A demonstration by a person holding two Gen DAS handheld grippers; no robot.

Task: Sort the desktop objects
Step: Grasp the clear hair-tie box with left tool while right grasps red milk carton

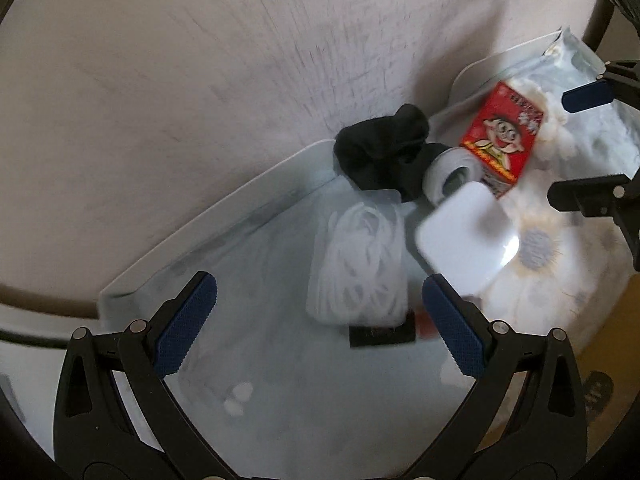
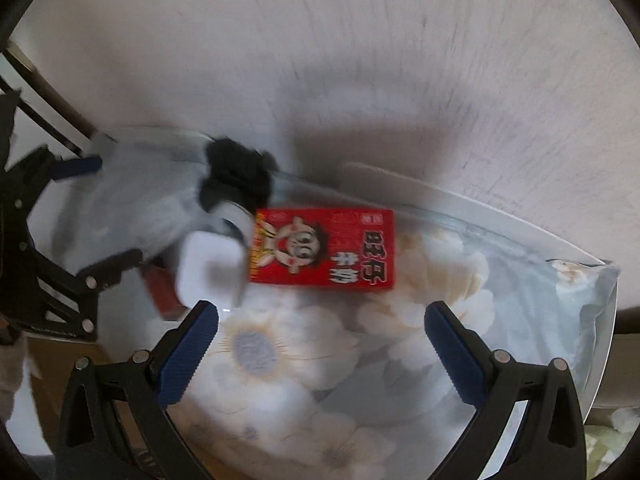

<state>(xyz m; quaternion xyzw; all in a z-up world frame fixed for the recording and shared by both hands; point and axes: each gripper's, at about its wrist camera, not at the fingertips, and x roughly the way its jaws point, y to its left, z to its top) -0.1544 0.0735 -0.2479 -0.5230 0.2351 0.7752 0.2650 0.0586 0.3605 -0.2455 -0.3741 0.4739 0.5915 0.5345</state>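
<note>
A white tray [image 1: 208,236] holds the objects. In the left wrist view it contains a clear bag of white cable [image 1: 356,264], a black cloth [image 1: 384,148], a tape roll [image 1: 452,176], a white square box [image 1: 468,240], a red cartoon carton [image 1: 504,132] and a floral tissue pack [image 1: 560,280]. My left gripper [image 1: 318,300] hovers open over the cable bag, holding nothing. My right gripper [image 2: 322,320] is open above the floral pack [image 2: 320,360], just short of the red carton [image 2: 324,248] and the white box [image 2: 208,268]. Each gripper shows at the edge of the other's view, open.
The tray rim [image 2: 520,232] sits on a pale wood-grain table [image 1: 200,60]. A small black item [image 1: 380,334] and a red piece [image 1: 424,324] lie under the cable bag. A dark chair leg [image 1: 600,12] stands at the far right.
</note>
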